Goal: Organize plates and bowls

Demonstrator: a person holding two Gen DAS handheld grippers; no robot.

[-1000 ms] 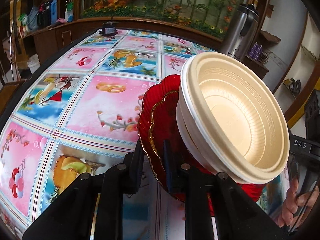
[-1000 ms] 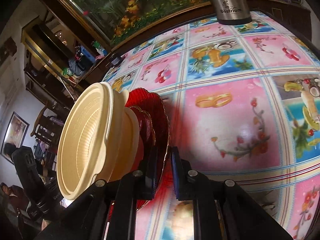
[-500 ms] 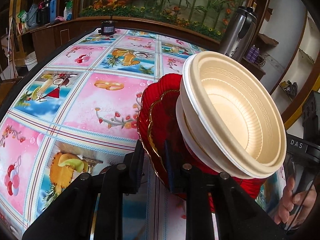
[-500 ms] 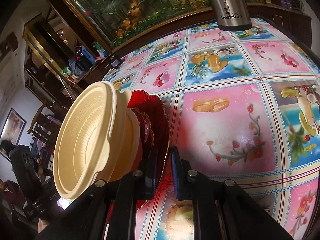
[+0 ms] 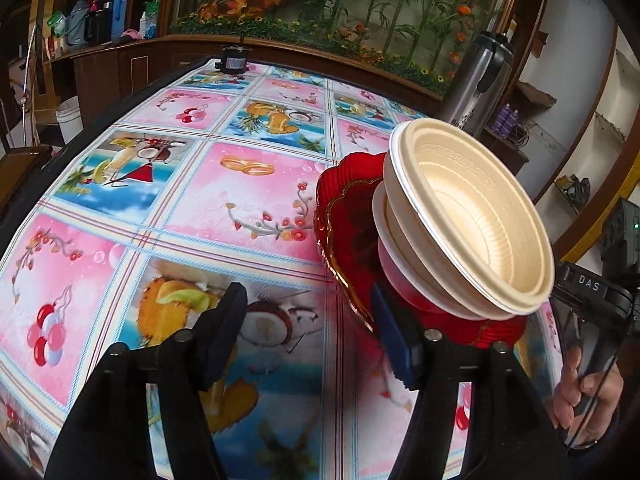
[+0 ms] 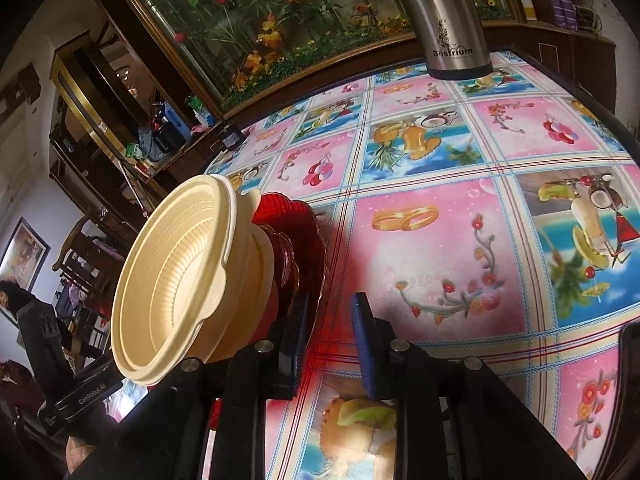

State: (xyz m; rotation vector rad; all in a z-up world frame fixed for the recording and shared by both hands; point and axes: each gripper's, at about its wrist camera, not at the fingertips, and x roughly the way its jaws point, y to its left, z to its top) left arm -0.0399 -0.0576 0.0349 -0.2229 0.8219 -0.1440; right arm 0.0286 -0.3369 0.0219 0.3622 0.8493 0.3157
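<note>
In the left wrist view, the left gripper (image 5: 308, 320) has its two dark fingers spread with bare tablecloth (image 5: 224, 208) between them, and its jaws are opening. Nothing lies between the pads. The left finger (image 5: 224, 328) stands well apart from the dishes, over a pineapple and coconut print. The right finger (image 5: 390, 336) sits just at the near rim of the red plates (image 5: 348, 232), and whether it touches that rim cannot be told. On the red plates, to the right of and beyond that finger, rest the stacked cream bowls (image 5: 472, 216), mouths showing toward the camera. Farther right, past the bowls, a hand (image 5: 588, 396) holds the other tool's black handle. Far beyond the fingers a steel flask (image 5: 476, 84) stands at the table's far edge.

In the right wrist view, the cream bowls (image 6: 172, 276) are left of both fingers, with the red plates (image 6: 296, 236) under them, reaching to the left finger (image 6: 298, 332). The right gripper (image 6: 330, 332) shows a narrow gap between its blue-lined pads and its jaws are opening; the plate rim lies against or just beside the left finger, and contact cannot be told. The right finger (image 6: 366, 344) stands clear over the cloth (image 6: 440, 264). The flask (image 6: 452, 24) rises far ahead, slightly right of the fingers
</note>
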